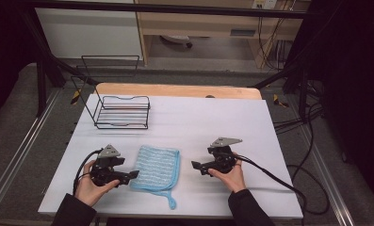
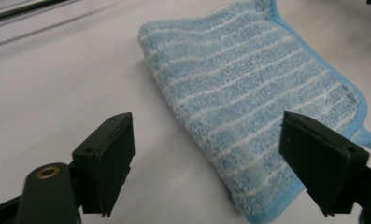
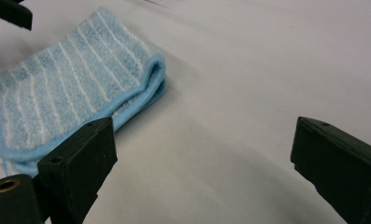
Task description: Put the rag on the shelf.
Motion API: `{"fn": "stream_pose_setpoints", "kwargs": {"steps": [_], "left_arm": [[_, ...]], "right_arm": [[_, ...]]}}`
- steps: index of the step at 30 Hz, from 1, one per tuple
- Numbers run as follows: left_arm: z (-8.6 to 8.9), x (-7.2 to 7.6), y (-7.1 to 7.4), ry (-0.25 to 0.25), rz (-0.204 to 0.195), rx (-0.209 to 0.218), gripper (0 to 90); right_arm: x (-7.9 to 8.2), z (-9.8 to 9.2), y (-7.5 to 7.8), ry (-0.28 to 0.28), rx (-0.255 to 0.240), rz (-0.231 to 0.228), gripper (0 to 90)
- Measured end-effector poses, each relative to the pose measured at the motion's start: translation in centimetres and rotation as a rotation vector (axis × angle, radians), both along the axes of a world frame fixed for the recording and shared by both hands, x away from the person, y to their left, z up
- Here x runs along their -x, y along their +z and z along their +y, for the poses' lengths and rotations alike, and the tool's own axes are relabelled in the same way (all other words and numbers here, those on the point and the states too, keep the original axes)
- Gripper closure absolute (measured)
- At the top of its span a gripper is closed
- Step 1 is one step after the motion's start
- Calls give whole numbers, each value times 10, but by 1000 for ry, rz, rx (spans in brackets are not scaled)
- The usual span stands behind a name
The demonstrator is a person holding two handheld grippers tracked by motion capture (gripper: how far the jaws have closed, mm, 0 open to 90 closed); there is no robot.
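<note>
Terry cloth (image 1: 155, 167) — blue with white stripes, folded double — lies flat on the white table (image 1: 208, 122) between my two grippers, well short of the wire rack (image 1: 122, 112) at the far left. My left gripper (image 1: 134, 174) is spread wide just beside its left edge, my right gripper (image 1: 194, 165) stands apart on bare table, jaws wide, and neither holds anything. It looks light, soft and floppy — I judge it would sag from one corner, so I'd pinch the thick folded edge or the bound hem.

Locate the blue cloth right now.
High view: the folded blue cloth lies on the white table, near its front edge, between the left gripper and right gripper.
</note>
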State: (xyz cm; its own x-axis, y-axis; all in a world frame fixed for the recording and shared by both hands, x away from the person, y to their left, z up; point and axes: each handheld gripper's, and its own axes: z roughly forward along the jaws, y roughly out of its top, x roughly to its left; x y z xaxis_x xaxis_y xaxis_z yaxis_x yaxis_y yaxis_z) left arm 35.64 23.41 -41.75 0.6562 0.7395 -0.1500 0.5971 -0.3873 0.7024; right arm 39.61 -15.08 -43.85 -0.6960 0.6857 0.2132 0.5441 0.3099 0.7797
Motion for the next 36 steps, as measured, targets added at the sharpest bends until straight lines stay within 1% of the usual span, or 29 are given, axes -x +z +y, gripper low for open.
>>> {"fn": "stream_pose_setpoints", "kwargs": {"steps": [3,4,6,7,8,9,10,12,13,14,16,17,19,20,21,22,23,25,26,28,29,30,31,33,35,36], "left_arm": [[-4,-8,3,0,-7,-2,151],[-6,-11,4,4,-4,1,122],[-9,-18,7,7,2,11,116],[-11,-22,8,13,5,9,115],[-13,-25,9,17,-1,0,115],[-16,-29,9,22,-2,5,115],[-17,-33,10,25,-4,-2,114],[-20,-41,11,35,-4,2,115],[-23,-49,11,46,-1,5,126],[-23,-49,11,46,-1,5,138],[-25,-58,9,64,-9,-9,146],[-25,-62,7,80,-11,-8,159],[-23,-69,3,104,-8,11,210],[-23,-72,1,119,-7,24,265],[-21,-74,-1,128,-1,25,305],[-20,-77,-4,136,8,22,305],[-20,-79,-6,140,13,12,354],[-21,-81,-10,148,24,1,405],[-21,-82,-11,142,33,-3,429],[-24,-83,-14,132,35,-12,500],[-24,-83,-15,126,42,-12,500],[-25,-84,-16,121,51,-11,542],[-27,-84,-20,112,67,-25,557],[-27,-83,-21,107,74,-33,589],[-27,-83,-22,99,85,-28,642],[-28,-82,-21,95,88,-27,642]], "right_arm": [[4,-3,-3,1,-2,7,56],[7,-4,-6,0,-4,23,45],[9,-3,-7,4,2,29,38],[10,-4,-6,8,0,25,40],[11,-3,-6,6,-6,21,41],[11,-3,-6,6,-6,21,41],[12,-3,-5,2,-18,18,41],[12,-3,-5,0,-20,17,41],[12,-3,-4,-2,-21,15,41],[12,-3,-5,-2,-15,13,41],[12,-3,-5,-5,-13,16,42],[12,-3,-5,-5,-9,12,44],[12,-3,-6,-7,-7,12,46],[12,-3,-6,-7,-7,11,49],[12,-3,-6,-7,-7,11,49],[12,-3,-6,-8,-5,12,50],[12,-2,-7,-9,-6,13,52],[12,-2,-8,-7,-5,12,57],[12,-1,-8,-8,-5,20,57],[12,-1,-9,-12,-6,18,61],[12,-1,-9,-12,-6,18,61],[12,-1,-9,-13,-8,18,62],[12,-1,-9,-13,-8,19,63],[13,0,-10,-15,-9,24,63],[12,0,-10,-17,-8,21,63],[12,0,-10,-17,-8,21,63]]}}
